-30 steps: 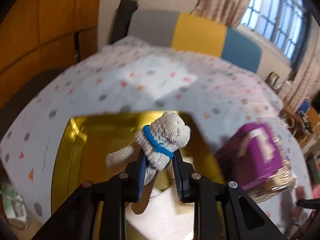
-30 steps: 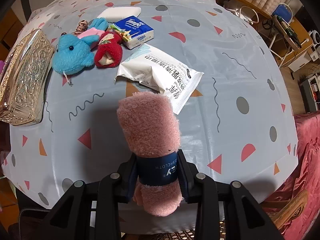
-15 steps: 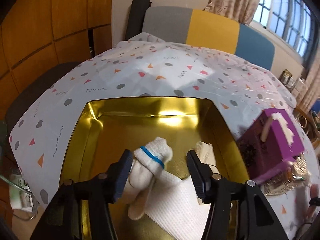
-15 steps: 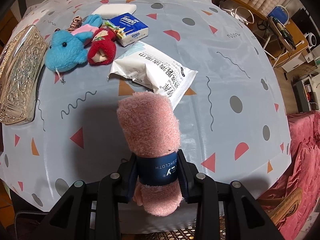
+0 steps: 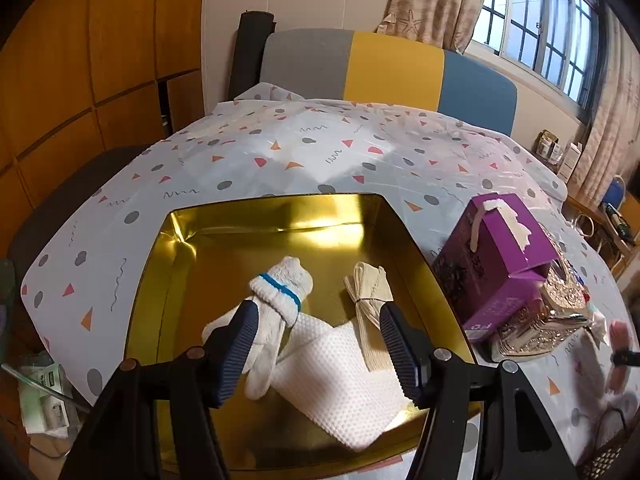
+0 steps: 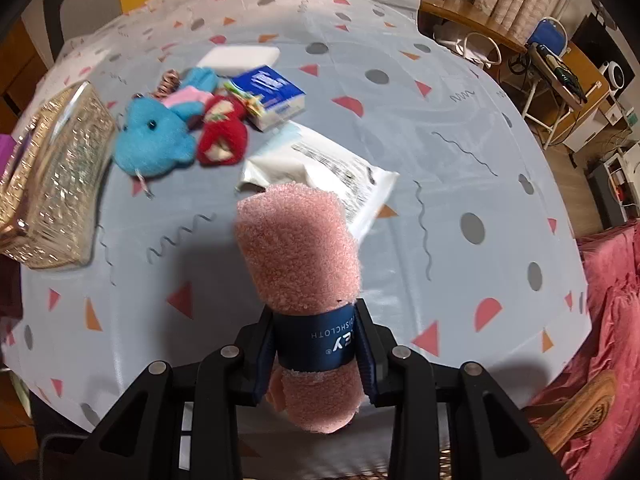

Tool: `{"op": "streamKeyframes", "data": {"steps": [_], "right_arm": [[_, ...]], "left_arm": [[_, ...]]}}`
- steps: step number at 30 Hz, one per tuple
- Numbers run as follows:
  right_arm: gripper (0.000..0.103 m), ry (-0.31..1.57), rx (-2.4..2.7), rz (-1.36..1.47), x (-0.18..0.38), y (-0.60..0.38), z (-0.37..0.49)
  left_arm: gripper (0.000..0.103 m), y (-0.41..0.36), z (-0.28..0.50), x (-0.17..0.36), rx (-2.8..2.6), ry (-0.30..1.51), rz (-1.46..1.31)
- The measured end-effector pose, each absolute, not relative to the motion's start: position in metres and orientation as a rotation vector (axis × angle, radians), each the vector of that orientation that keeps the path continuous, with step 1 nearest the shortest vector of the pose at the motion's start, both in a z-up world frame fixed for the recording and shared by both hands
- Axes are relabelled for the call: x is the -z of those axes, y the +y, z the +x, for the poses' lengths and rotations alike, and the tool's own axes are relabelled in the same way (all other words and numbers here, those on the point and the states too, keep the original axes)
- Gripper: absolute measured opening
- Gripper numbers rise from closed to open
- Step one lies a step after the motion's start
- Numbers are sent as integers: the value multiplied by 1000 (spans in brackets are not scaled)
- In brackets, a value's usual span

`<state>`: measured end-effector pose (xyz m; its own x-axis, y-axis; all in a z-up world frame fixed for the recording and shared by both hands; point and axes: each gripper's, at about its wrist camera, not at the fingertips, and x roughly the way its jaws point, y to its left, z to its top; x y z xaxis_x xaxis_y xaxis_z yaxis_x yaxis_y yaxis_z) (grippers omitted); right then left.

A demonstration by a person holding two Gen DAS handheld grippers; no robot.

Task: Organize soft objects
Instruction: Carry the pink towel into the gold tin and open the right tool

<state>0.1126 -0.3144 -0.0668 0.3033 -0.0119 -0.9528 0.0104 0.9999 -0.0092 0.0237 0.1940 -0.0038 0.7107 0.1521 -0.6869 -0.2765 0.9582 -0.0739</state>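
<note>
**White sock in the gold tin, pink dishcloth pinched over the table**

The white sock [image 5: 276, 304], rolled up with a blue band, lies in the gold tin [image 5: 180, 240]. Its long axis runs diagonally, bundled end toward the tin's far wall and loose end toward the camera, resting partly on a white textured cloth [image 5: 340, 376]. The left gripper [image 5: 318, 350] has just been opening; its jaws are spread wide, with the sock's loose end by the left finger and no pad pressing on it. Just to the right lies a beige sock [image 5: 370, 300], tied in the middle, lengthwise the same way and close to the right finger.

The right gripper [image 6: 316, 354] pinches a rolled pink dishcloth [image 6: 298, 248] at its dark blue paper sleeve, and the roll's long axis points straight ahead of the fingers, above the patterned tablecloth [image 6: 460, 152].

Only the left wrist view shows the tin's inside and a purple box [image 5: 496, 264] beside it, leaning against an ornate gold lid [image 5: 552, 320]. Only the right view shows the rest of the pile: a blue plush toy [image 6: 154, 138], a red plush toy [image 6: 222, 134], a blue tissue pack [image 6: 272, 96], a white sponge [image 6: 240, 56] and a white wipes packet [image 6: 320, 168], whose near edge the roll hides.
</note>
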Motion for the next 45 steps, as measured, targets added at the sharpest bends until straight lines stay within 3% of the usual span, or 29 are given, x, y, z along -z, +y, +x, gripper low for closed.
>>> {"op": "streamKeyframes", "data": {"steps": [23,32,38,45], "right_arm": [[35,941,-211,63,-31,-205,168],[35,796,-614,93,-96,-83,172],[35,840,-810,46,-92,11,162],[35,977,-911,9,-45,79,158]], "left_arm": [[64,192,8,13,-194,767,-205],[64,205,0,17,-217,774,-221],[64,217,-9,19,-243,775,-231],[64,226,-13,25,-264,784,-246]]}}
